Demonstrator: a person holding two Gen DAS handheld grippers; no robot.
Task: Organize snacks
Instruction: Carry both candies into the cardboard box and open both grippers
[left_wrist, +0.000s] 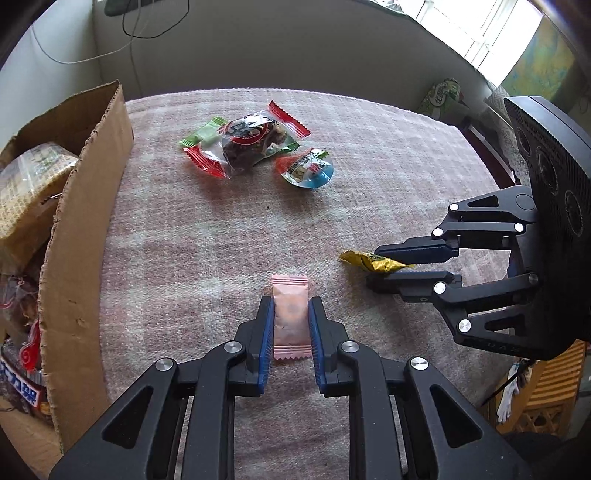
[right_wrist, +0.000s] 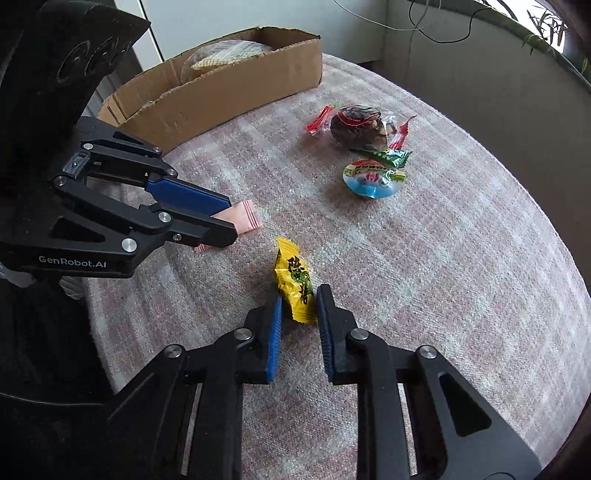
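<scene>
My left gripper (left_wrist: 290, 304) is shut on a pink snack packet (left_wrist: 291, 317), held between its blue pads just above the cloth; it also shows in the right wrist view (right_wrist: 242, 218). My right gripper (right_wrist: 299, 293) is shut on a yellow snack packet (right_wrist: 294, 284), seen from the left wrist view (left_wrist: 373, 260) between the right gripper's fingers (left_wrist: 417, 253). A clear packet with red ends (left_wrist: 251, 140), a green-ended packet (left_wrist: 201, 134) under it and a round blue-rimmed jelly cup (left_wrist: 306, 168) lie on the cloth farther ahead.
An open cardboard box (left_wrist: 74, 236) with several snacks inside stands along the left edge of the pink cloth-covered table (left_wrist: 369, 147). It shows at the back left in the right wrist view (right_wrist: 221, 88). Wall and cables lie beyond the table.
</scene>
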